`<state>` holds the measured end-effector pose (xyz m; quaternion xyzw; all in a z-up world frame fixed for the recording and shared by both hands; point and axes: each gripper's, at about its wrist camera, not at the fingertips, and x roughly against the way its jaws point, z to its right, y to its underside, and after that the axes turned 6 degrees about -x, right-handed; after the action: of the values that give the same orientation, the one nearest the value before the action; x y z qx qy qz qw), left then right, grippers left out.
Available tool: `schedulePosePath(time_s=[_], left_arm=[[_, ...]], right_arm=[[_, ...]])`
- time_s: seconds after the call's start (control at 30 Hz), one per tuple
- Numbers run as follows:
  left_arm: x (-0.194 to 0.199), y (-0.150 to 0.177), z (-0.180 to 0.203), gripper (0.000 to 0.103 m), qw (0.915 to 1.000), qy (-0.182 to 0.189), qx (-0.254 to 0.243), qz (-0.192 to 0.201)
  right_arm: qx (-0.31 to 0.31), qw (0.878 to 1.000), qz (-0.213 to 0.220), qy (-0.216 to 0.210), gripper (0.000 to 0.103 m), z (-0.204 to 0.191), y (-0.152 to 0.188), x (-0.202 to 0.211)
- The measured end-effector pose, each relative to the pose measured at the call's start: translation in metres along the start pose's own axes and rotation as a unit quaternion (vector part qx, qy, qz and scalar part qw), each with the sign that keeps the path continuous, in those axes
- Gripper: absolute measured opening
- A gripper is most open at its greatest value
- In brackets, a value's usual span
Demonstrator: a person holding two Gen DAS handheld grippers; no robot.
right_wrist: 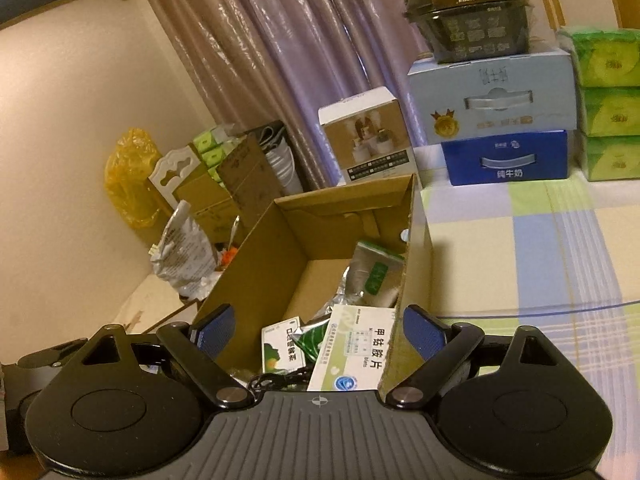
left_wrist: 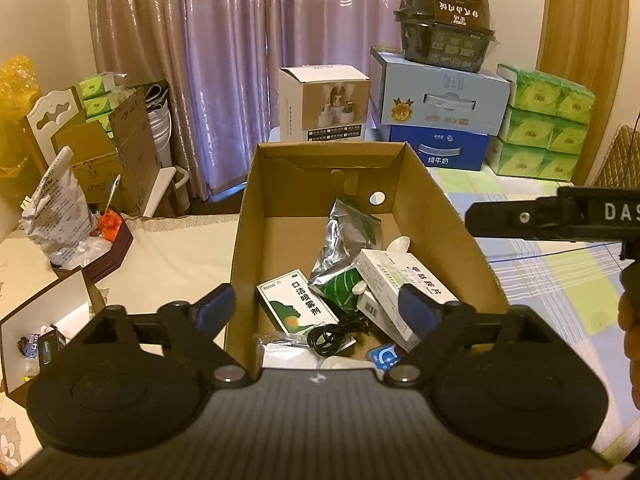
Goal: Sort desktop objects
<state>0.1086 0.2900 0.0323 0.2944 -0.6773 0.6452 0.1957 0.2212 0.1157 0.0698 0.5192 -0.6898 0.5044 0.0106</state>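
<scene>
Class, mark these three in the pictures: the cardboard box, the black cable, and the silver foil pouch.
cardboard box (left_wrist: 248,216), left wrist view, on its left inner wall.
black cable (left_wrist: 330,338), left wrist view, on the coiled loop.
silver foil pouch (left_wrist: 340,240), left wrist view, on its crinkled middle.
</scene>
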Motion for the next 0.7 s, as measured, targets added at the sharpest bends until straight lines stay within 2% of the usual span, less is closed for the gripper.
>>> schedulePosePath(time_s=[0.17, 0.2, 0.57, 0.7], left_arm=[[0.02, 0.0, 0.006, 0.102, 0.9998, -0.018, -0.006, 0.012], [0.024, -0.001, 0.007, 0.102, 0.9996, -0.022, -0.009, 0.013], [0.078, 0.015, 0.023, 0.102, 0.9988, -0.048, -0.011, 0.001], [0.093, 0.023, 0.025, 0.102, 0.9989, -0.047, 0.004, -0.007]], right_arm=[[0.006, 1.0, 0.002, 0.003, 0.098, -0.007, 0.006, 0.021], [0.007, 1.0, 0.003, 0.005, 0.101, -0.009, 0.008, 0.027], [0.02, 0.999, -0.003, 0.043, 0.101, -0.024, 0.034, 0.078], [0.024, 0.997, -0.011, 0.076, 0.101, -0.029, 0.05, 0.094]])
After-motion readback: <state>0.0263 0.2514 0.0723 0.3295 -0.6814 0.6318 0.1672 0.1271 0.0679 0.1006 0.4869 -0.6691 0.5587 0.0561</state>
